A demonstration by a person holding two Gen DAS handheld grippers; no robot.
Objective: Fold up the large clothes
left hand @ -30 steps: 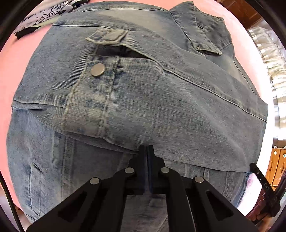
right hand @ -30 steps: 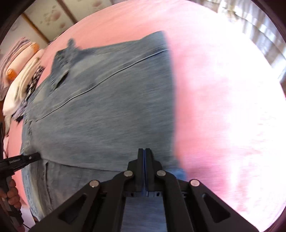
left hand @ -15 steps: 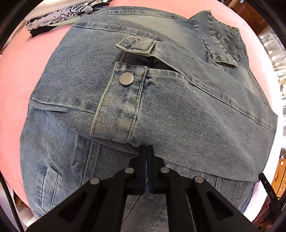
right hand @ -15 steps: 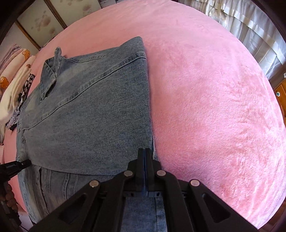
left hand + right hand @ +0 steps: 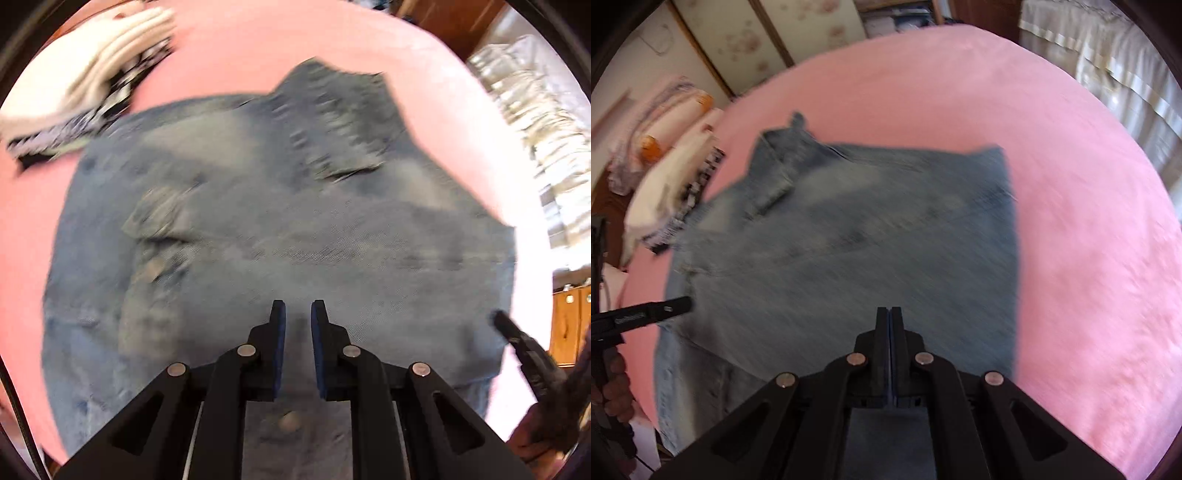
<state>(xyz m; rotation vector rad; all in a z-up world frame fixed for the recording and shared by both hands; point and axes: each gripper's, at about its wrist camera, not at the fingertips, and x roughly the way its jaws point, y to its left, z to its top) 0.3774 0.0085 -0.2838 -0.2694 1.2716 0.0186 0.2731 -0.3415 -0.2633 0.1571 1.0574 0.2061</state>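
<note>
A faded blue denim jacket [image 5: 295, 221] lies folded flat on a pink blanket [image 5: 258, 48], collar at the far end. My left gripper [image 5: 298, 314] hovers above the jacket's near part. Its jaws are opening, with a clear gap and no cloth between the blue pads. In the right wrist view the jacket [image 5: 868, 258] fills the middle. My right gripper [image 5: 890, 317] is shut above the jacket's near right part, with no cloth visibly pinched. Both views are motion-blurred.
A stack of folded white and patterned clothes [image 5: 85, 81] sits beyond the jacket's left side, also seen as the stack [image 5: 665, 184] in the right wrist view. Bare pink blanket [image 5: 1071, 221] spreads to the right. Curtains [image 5: 1108, 55] and a wooden cabinet [image 5: 569, 325] stand beyond the bed.
Both grippers have risen away from the jacket, so more of it and the blanket shows. The left jaws, shut before, now stand apart. The right jaws stay shut.
</note>
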